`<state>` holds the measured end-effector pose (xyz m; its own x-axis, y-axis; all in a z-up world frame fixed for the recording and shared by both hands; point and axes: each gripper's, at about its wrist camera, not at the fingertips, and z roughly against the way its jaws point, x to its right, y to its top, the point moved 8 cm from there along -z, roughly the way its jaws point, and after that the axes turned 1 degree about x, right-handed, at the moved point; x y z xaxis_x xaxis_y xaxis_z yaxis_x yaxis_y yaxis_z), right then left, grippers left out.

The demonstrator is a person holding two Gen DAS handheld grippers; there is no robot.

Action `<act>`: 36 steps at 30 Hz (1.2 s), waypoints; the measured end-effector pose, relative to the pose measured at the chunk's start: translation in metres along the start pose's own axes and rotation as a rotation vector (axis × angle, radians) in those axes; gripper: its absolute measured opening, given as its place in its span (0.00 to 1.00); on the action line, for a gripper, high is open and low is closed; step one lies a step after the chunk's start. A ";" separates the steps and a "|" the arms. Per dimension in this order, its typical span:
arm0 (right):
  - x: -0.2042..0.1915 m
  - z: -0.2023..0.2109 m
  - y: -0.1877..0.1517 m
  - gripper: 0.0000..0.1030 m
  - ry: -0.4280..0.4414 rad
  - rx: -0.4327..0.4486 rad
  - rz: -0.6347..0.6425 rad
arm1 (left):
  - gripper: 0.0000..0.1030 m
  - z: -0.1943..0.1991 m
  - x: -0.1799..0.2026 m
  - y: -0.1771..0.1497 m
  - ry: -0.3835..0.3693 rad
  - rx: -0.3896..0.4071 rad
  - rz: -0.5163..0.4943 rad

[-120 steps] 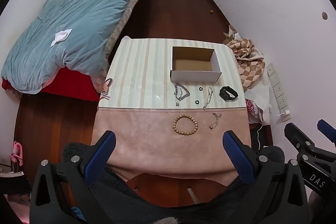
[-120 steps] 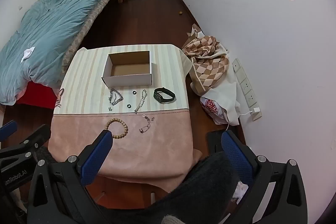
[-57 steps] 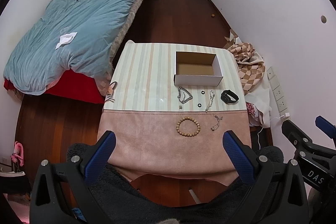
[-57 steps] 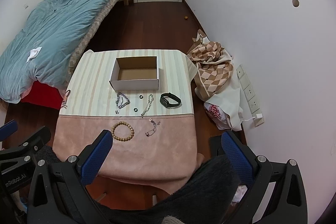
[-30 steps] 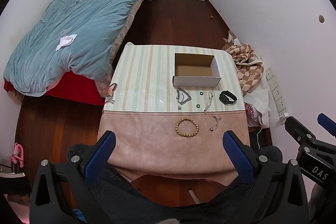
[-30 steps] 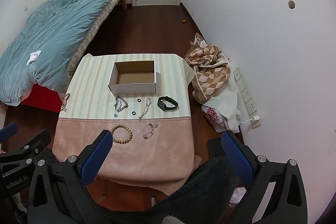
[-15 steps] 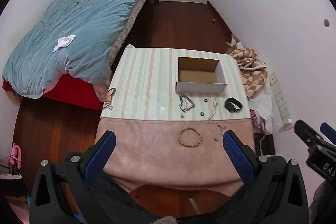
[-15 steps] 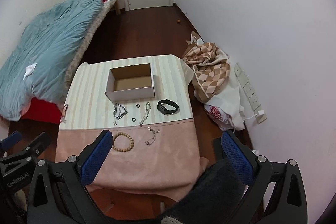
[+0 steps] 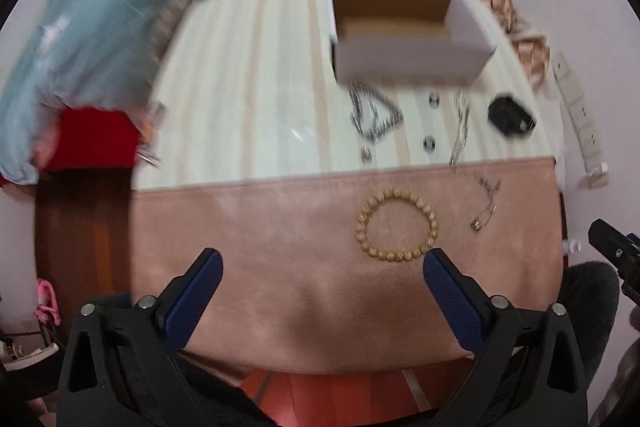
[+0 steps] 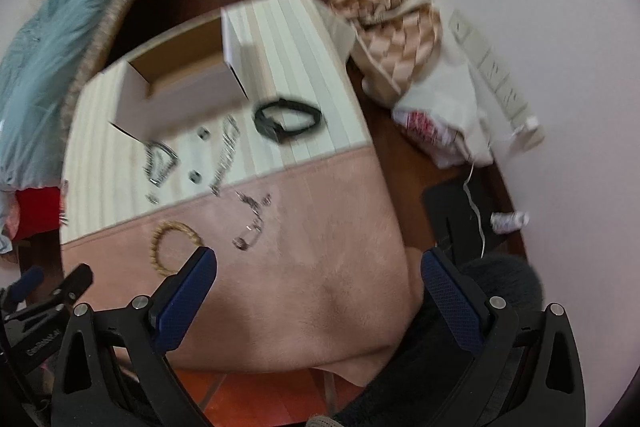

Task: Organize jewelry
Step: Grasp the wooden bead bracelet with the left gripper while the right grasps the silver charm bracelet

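Observation:
An open white cardboard box stands at the far side of the table. In front of it lie a silver chain, two small rings, a thin silver bracelet, a black band, a wooden bead bracelet and a small clasp chain. My left gripper is open and empty above the pink cloth, near the bead bracelet. My right gripper is open and empty above the cloth's near right part.
The table has a striped cloth at the back and a pink cloth in front. A bed with a blue duvet lies to the left. A checked cloth and bags lie on the floor to the right.
Both grippers have dropped quickly towards the table and the view is blurred by the motion. The jewelry and box now look much larger. Both stay open.

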<state>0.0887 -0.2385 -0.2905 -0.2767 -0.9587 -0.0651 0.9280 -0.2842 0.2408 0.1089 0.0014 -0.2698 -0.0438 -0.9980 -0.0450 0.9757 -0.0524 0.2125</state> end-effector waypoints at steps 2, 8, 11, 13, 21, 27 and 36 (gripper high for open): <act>0.000 -0.021 -0.005 0.92 -0.002 -0.041 -0.005 | 0.81 -0.022 0.005 -0.003 -0.010 -0.049 0.005; -0.008 -0.064 -0.014 0.80 0.033 -0.125 -0.012 | 0.75 -0.069 0.015 -0.001 -0.040 -0.114 0.026; -0.014 -0.075 -0.015 0.78 0.041 -0.142 -0.010 | 0.71 -0.082 0.020 0.002 -0.044 -0.119 0.023; -0.018 -0.081 -0.016 0.76 0.051 -0.152 -0.012 | 0.60 -0.087 0.022 0.002 -0.040 -0.126 0.014; -0.046 -0.083 -0.018 0.74 0.123 -0.141 0.032 | 0.07 -0.091 0.023 0.004 -0.033 -0.077 -0.027; -0.075 -0.090 -0.026 0.64 0.109 -0.114 0.105 | 0.06 -0.080 -0.013 -0.006 0.010 -0.061 -0.018; -0.111 -0.096 -0.035 0.35 0.038 -0.037 0.221 | 0.06 -0.080 -0.057 -0.015 0.036 -0.046 0.018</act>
<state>0.1112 -0.1225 -0.3845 -0.0566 -0.9971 -0.0509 0.9737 -0.0664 0.2180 0.1140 0.0620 -0.3489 -0.0191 -0.9968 -0.0771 0.9851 -0.0319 0.1690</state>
